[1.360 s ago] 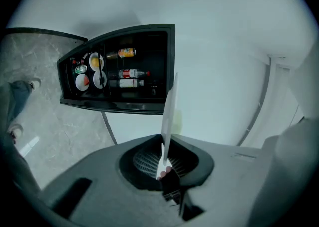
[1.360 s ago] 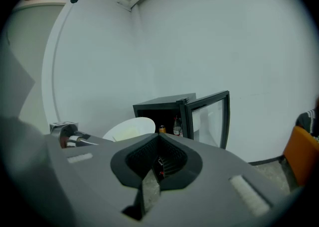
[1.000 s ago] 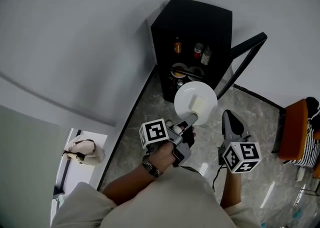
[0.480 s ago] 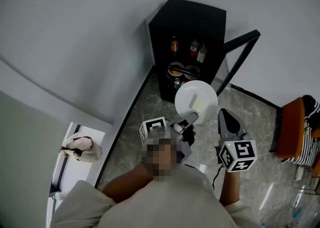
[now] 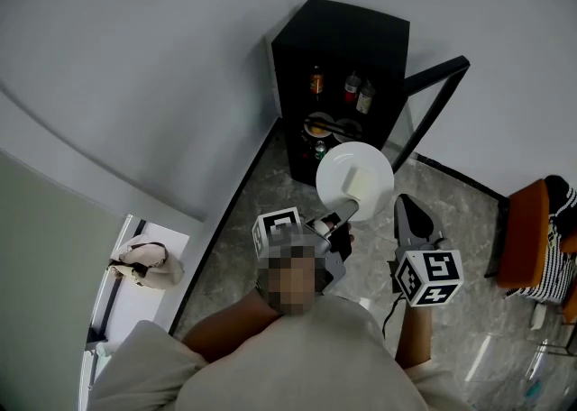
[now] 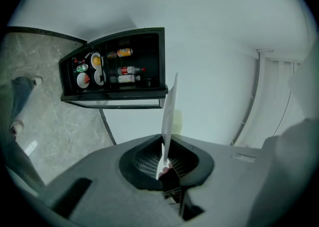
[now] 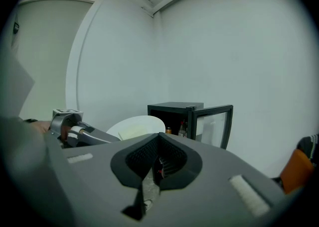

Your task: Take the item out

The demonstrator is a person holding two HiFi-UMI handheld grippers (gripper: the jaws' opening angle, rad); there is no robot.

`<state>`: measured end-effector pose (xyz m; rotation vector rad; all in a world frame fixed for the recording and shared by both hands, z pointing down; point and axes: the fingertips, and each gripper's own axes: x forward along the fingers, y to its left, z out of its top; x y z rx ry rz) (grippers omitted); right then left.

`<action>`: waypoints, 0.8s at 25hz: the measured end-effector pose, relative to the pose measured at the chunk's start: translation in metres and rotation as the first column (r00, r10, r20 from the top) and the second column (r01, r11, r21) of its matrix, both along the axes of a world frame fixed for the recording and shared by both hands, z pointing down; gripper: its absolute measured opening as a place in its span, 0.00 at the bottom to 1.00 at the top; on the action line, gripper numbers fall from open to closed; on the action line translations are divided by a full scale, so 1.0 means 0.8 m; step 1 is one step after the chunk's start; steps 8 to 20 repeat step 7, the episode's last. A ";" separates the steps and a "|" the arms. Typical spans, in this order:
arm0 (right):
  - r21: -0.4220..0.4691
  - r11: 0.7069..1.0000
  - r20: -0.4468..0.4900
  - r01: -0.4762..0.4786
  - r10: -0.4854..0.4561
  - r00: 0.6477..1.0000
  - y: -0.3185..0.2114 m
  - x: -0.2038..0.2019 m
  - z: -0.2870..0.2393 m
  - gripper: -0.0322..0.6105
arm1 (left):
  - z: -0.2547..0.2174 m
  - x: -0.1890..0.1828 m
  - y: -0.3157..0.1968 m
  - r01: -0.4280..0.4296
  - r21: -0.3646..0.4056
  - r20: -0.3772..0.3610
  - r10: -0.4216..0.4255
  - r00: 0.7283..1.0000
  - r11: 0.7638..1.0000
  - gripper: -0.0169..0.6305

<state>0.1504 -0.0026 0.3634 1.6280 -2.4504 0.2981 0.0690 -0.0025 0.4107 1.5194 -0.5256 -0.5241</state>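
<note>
A white plate with a pale yellow slab on it hangs in the air in front of the open black mini fridge. My left gripper is shut on the plate's near rim. In the left gripper view the plate shows edge-on, pinched between the jaws of the left gripper. My right gripper hovers to the right of the plate, jaws together and empty. In the right gripper view, the right gripper looks past the plate towards the fridge.
The fridge's glass door stands open to the right. Bottles stand on the upper shelf and bowls on the lower one. An orange chair is at the far right and a bag at the left. The floor is grey marble.
Almost nothing: the view has shifted a little, and both grippers and the plate stay where they were in front of the fridge.
</note>
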 end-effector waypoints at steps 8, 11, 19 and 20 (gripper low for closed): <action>-0.021 1.000 -0.002 0.009 -0.009 1.000 0.001 0.001 0.008 0.06 | 0.004 0.001 0.000 -0.009 0.000 0.019 0.009 1.000 1.000 0.06; -0.021 1.000 -0.002 0.009 -0.009 1.000 0.001 0.001 0.008 0.06 | 0.004 0.001 0.000 -0.009 0.000 0.019 0.009 1.000 1.000 0.06; -0.021 1.000 -0.002 0.009 -0.009 1.000 0.001 0.001 0.008 0.06 | 0.004 0.001 0.000 -0.009 0.000 0.019 0.009 1.000 1.000 0.06; -0.021 1.000 -0.002 0.009 -0.009 1.000 0.001 0.001 0.008 0.06 | 0.004 0.001 0.000 -0.009 0.000 0.019 0.009 1.000 1.000 0.06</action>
